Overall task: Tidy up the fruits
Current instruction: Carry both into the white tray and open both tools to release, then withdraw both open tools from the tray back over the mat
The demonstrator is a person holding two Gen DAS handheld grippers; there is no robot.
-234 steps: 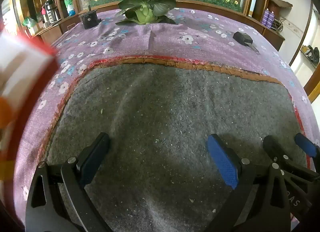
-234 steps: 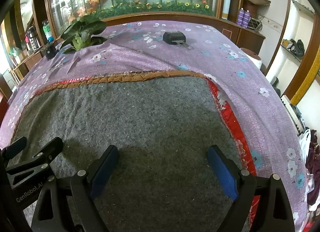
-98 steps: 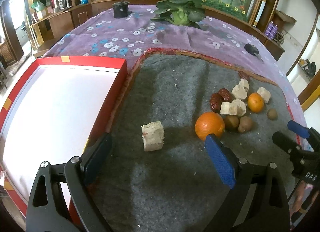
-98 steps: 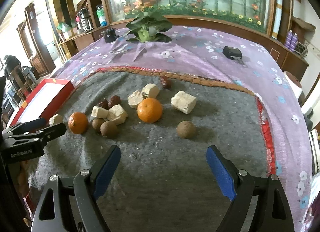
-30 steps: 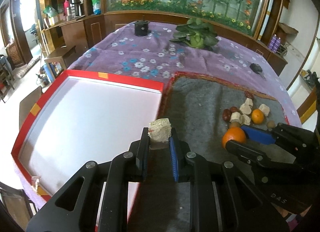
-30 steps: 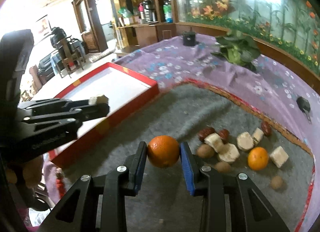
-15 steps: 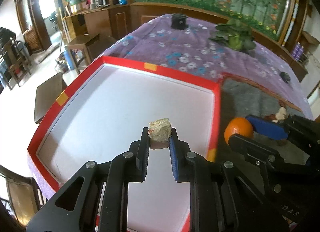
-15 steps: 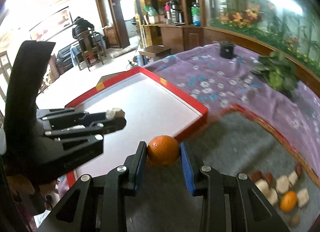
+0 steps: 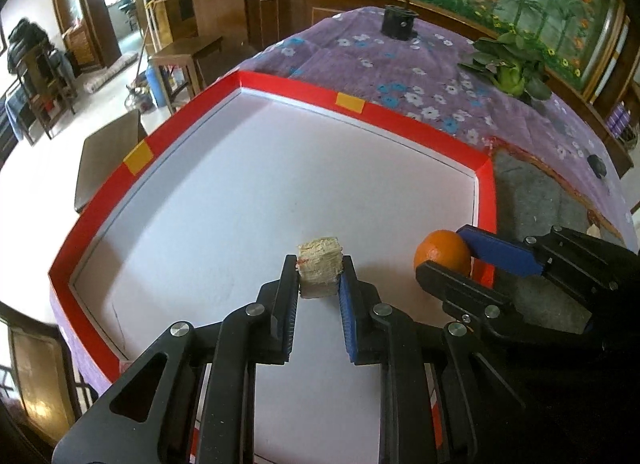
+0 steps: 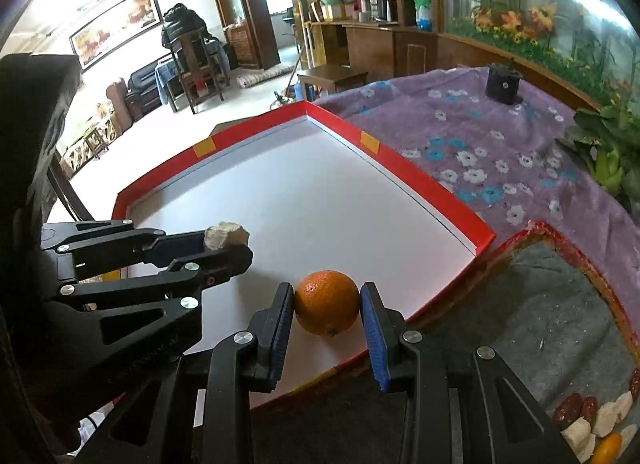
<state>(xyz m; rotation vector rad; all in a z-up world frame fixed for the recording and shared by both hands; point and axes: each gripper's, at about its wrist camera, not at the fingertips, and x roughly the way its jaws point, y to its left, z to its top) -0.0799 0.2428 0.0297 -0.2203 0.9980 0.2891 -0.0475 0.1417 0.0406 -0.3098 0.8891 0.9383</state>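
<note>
Red tray [image 9: 486, 200] sits under both your grippers, white floor bare, so it reads as the drop zone. Your right gripper [image 10: 327, 306] pinches the orange [image 10: 327, 302] above the near corner; left gripper [image 9: 319, 278] clamps the pale cube [image 9: 320, 264] mid-tray. A second ago both hung over the grey mat [image 10: 560, 324].

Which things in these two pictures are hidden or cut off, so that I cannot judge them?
- Left wrist view: the pale cube has its lower part hidden by the left gripper.
- Same view: the right gripper covers part of the orange.
- Right wrist view: the leftover fruit pile is cut by the frame edge.
</note>
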